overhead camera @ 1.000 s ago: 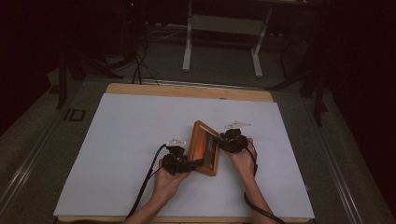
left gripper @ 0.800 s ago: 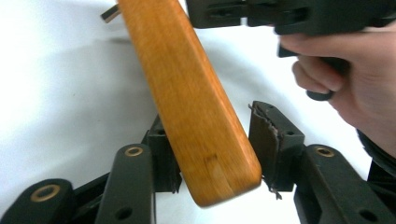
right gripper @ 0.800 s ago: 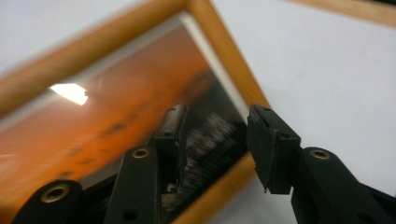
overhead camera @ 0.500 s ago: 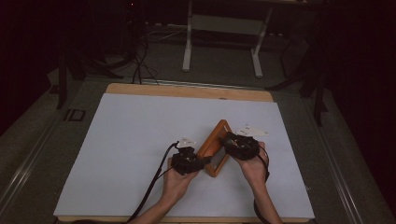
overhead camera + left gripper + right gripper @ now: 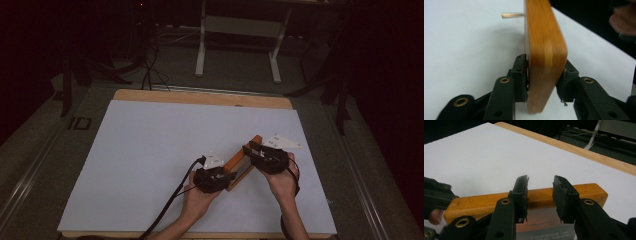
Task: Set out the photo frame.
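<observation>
- Left gripper (image 5: 546, 77) clamps the rounded orange-brown wooden picture frame (image 5: 544, 50) on edge.
- Right gripper (image 5: 540, 195) jaws, just closing, straddle the frame's top rail without pressing.

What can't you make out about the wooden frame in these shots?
- Wooden frame, high view: its picture side is edge-on and too small to tell.
- Left gripper view: left tongs clamp its edge; the lower corner is blurred.
- Right gripper view: right tongs straddle the rim; the printed text at the bottom edge is cut off and unreadable.
</observation>
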### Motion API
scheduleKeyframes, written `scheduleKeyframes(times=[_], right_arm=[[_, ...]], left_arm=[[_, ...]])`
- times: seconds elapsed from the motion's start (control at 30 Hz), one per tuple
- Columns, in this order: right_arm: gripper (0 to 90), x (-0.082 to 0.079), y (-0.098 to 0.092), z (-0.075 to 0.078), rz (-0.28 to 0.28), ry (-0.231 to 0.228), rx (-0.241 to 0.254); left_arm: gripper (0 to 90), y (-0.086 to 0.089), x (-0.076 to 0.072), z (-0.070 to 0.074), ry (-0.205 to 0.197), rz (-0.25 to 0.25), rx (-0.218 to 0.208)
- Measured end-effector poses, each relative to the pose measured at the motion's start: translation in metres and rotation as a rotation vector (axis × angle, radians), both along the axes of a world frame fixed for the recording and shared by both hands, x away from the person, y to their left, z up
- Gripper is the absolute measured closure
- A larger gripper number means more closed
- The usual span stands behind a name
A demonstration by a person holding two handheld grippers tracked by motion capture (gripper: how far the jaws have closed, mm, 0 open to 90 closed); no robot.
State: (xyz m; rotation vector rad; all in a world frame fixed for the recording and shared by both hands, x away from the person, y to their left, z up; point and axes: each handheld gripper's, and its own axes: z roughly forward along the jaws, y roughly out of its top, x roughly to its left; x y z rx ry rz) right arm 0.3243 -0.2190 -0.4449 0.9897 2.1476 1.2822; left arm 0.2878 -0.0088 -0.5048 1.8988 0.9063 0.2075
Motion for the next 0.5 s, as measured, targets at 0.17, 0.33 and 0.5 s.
scheduleKeyframes(times=[0.17,0.33,0.5], right_arm=[[64.3,0.0,-0.002,0.0,-0.002,0.003,0.008],[64.3,0.001,-0.003,0.0,-0.001,0.004,0.014],[64.2,0.0,-0.004,0.0,0.003,0.001,0.013]], left_arm=[[56.5,-0.003,0.0,-0.012,-0.005,0.023,0.035],[59.6,0.003,0.006,-0.017,0.035,0.018,0.022],[65.5,0.003,0.009,-0.011,0.056,-0.012,0.015]])
